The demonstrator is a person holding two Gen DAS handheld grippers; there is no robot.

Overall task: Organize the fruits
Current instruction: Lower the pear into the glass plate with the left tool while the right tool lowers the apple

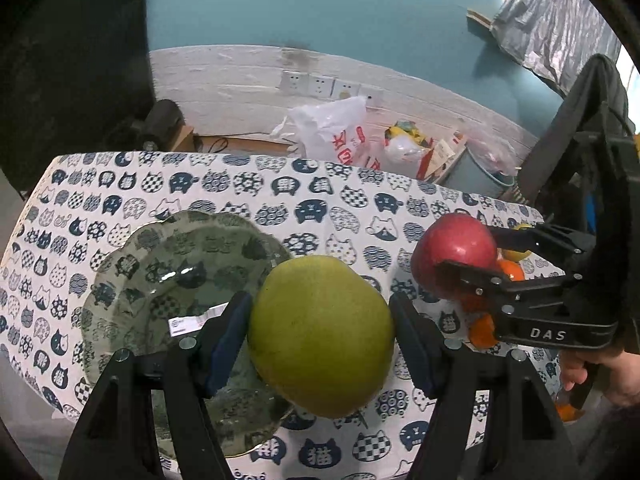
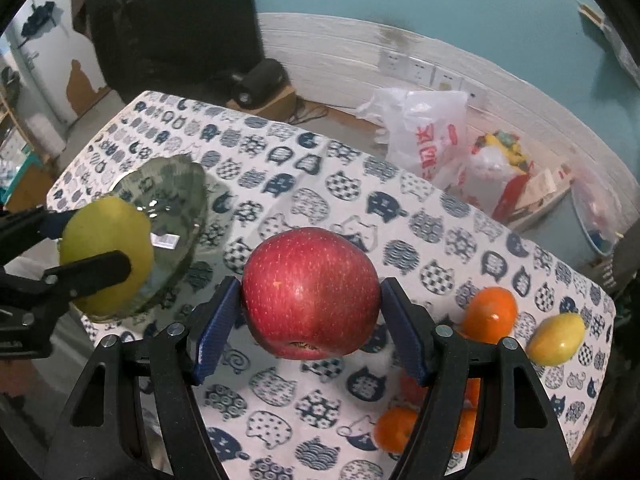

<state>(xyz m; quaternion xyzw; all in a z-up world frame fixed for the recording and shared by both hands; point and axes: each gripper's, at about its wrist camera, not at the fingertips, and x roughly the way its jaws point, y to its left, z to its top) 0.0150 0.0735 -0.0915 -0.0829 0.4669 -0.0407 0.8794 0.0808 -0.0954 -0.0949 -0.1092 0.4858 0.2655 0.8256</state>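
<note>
My left gripper point(image 1: 320, 320) is shut on a large green-yellow fruit point(image 1: 322, 336) and holds it above the right edge of a green glass plate point(image 1: 160, 272). My right gripper point(image 2: 311, 312) is shut on a red apple point(image 2: 311, 292) and holds it above the cat-print tablecloth point(image 2: 320, 184). The apple point(image 1: 454, 254) and right gripper point(image 1: 464, 252) also show in the left wrist view, to the right. The green fruit point(image 2: 106, 256), left gripper point(image 2: 100, 248) and plate point(image 2: 168, 192) show at the left of the right wrist view.
Several oranges point(image 2: 490, 312) and a small yellow fruit point(image 2: 556, 338) lie on the cloth at the right. Beyond the table's far edge are a white plastic bag point(image 2: 428, 136), other bags, a box and a wall with sockets.
</note>
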